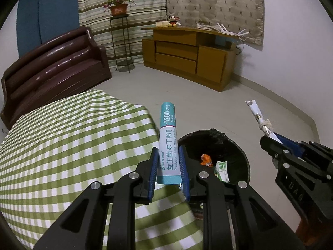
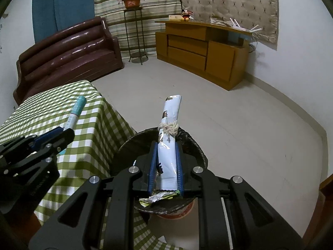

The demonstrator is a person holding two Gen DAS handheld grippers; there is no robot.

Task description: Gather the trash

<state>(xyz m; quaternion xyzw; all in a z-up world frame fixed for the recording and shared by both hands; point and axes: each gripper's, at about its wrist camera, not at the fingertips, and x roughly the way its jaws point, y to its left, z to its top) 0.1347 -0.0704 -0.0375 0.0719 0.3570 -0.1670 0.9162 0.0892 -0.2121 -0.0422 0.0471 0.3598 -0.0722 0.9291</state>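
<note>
Bin (image 2: 193,145) sits right under the right claw (image 2: 166,162) gripping a tied wrapper (image 2: 169,125) (lengthwise outward); left claw (image 1: 168,166), clamping a sachet (image 1: 167,137), hangs beside its rim.

Green-checked tablecloth (image 1: 62,145) over table, lower left. Brown leather sofa (image 1: 54,62) behind it against wall. Metal plant stand (image 1: 122,41) beside sofa, potted plant (image 1: 118,7) on top. Wooden cabinet (image 1: 187,56) on far wall, Mickey plush (image 1: 173,20) and white router (image 1: 229,31) on it. Striped curtain (image 1: 122,0) behind stand.
</note>
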